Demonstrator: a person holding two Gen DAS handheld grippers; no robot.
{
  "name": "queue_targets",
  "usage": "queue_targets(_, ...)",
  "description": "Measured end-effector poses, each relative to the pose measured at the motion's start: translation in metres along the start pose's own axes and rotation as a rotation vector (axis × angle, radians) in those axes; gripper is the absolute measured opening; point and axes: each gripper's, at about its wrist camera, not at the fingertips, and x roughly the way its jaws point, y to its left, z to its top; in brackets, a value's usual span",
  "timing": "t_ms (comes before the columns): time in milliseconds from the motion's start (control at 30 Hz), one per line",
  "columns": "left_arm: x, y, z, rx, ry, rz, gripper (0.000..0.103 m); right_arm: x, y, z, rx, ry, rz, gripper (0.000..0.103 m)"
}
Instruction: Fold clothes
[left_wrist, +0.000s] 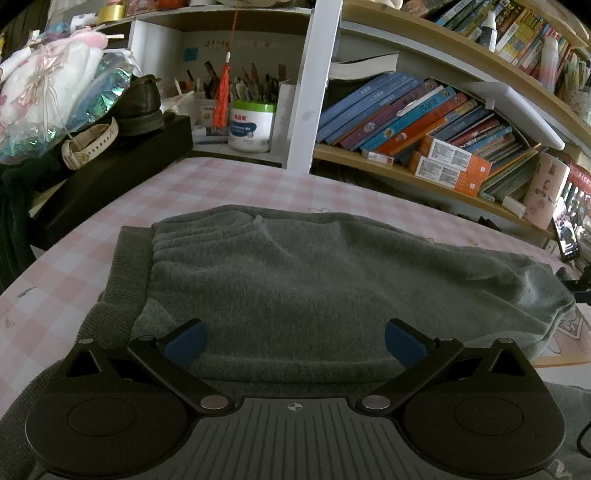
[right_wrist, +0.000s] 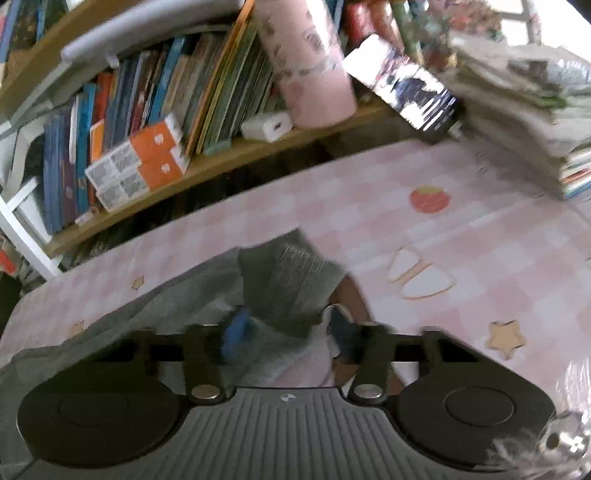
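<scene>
Right gripper (right_wrist: 290, 332) may lose its pinch on the grey cloth

Right gripper jaws sit close together, with a bunch of the grey fleece garment (left_wrist: 314, 277) between the blue pads. It looks like a pinch, but the picture is blurry, so I cannot say how tight it is. Left gripper (left_wrist: 293, 341) is open wide with nothing in it. It hangs over the near edge of the garment and does not press it down.

Biggest thing here is the table with the pink check cloth (left_wrist: 221, 184). The garment lies spread across the middle of it, partly folded, one layer on top of another. Its ribbed cuff (right_wrist: 291, 273) sticks up just past the right gripper's pads.

What could go wrong:

- The whole garment may slide across the table when the right end is pulled, because nothing holds the other end down
- The fold may come out crooked, because the fleece is thick and already bumpy near the right end
- The pinch holds only a little cloth, so I think it could slip out and the end would flop back
- The cuff may tuck under and make a lump
- The phone (right_wrist: 402, 85) leans at the back of the table, and a big swing could knock it over
</scene>
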Motion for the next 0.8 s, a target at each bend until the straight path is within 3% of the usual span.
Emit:
queue_targets(33,0.0,0.0,0.0,0.0,0.0,0.0,0.103,-0.007,0.005,0.0,-0.011,-0.021,0.018,0.019)
queue_targets(133,0.0,0.0,0.0,0.0,0.0,0.0,0.103,-0.062,0.024,-0.003,-0.087,-0.224,0.128,0.008)
queue_targets(233,0.0,0.001,0.0,0.001,0.0,-0.001,0.103,-0.099,0.029,-0.008,-0.137,-0.371,0.114,0.006)
queue_targets(300,0.0,0.001,0.0,0.001,0.0,-0.001,0.103,-0.088,0.015,-0.009,-0.11,-0.314,0.037,0.006)
queue_targets(433,0.0,0.002,0.001,0.002,0.001,-0.002,0.103,-0.041,-0.029,-0.021,0.051,-0.088,-0.059,0.008)
queue_targets(533,0.001,0.002,0.001,0.003,0.001,-0.002,0.103,-0.038,-0.041,-0.027,0.108,-0.083,-0.073,0.029)
queue_targets(567,0.0,0.002,0.001,0.003,0.001,-0.002,0.103,-0.04,-0.042,-0.028,0.116,-0.089,-0.076,0.044)
queue_targets(600,0.0,0.002,0.001,0.003,0.001,-0.002,0.103,-0.041,-0.04,-0.027,0.11,-0.09,-0.072,0.05)
queue_targets(767,0.0,0.002,0.001,0.004,0.001,-0.002,0.103,-0.031,-0.025,-0.026,-0.007,-0.07,-0.095,0.049)
queue_targets(800,0.0,0.002,0.001,0.004,0.001,-0.002,0.103,-0.027,-0.02,-0.025,-0.054,-0.065,-0.106,0.039)
